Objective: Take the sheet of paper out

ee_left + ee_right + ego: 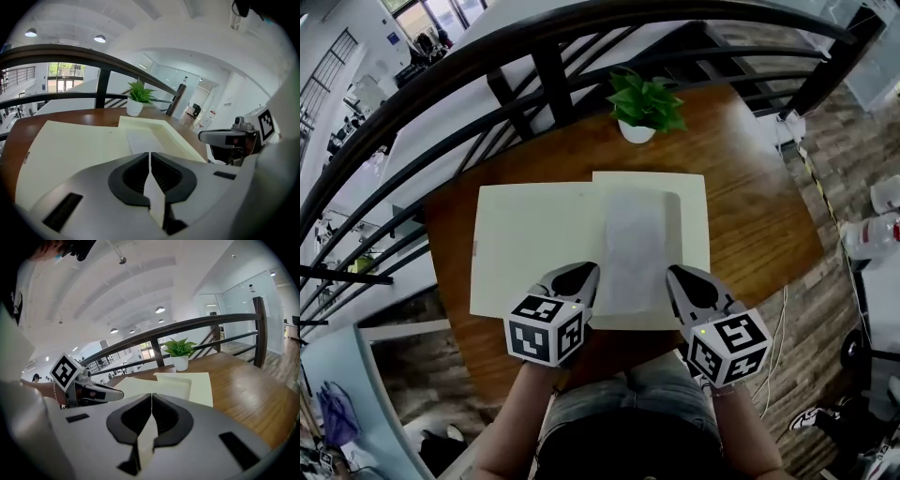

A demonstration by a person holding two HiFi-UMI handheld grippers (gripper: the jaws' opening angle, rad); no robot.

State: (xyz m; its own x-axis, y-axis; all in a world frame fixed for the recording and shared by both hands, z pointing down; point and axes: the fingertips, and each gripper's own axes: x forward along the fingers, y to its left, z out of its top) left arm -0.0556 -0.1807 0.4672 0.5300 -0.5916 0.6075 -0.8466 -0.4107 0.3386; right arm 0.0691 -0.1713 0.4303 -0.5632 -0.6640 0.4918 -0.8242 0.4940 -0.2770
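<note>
- Your left claw [149, 154] and right claw [151, 395] are both pinched closed, holding nothing.
- The sheet of paper [633, 246] lies just ahead, between them, on the open cream folder [534, 244].
- The grasp looks not yet begun; next, open one claw and catch the sheet's near edge.
- Beyond: wooden table [759, 216], potted plant [645, 103], dark railing [539, 75].

Cream folder [534, 246], white sheet [633, 246], brown table [755, 220]
</note>
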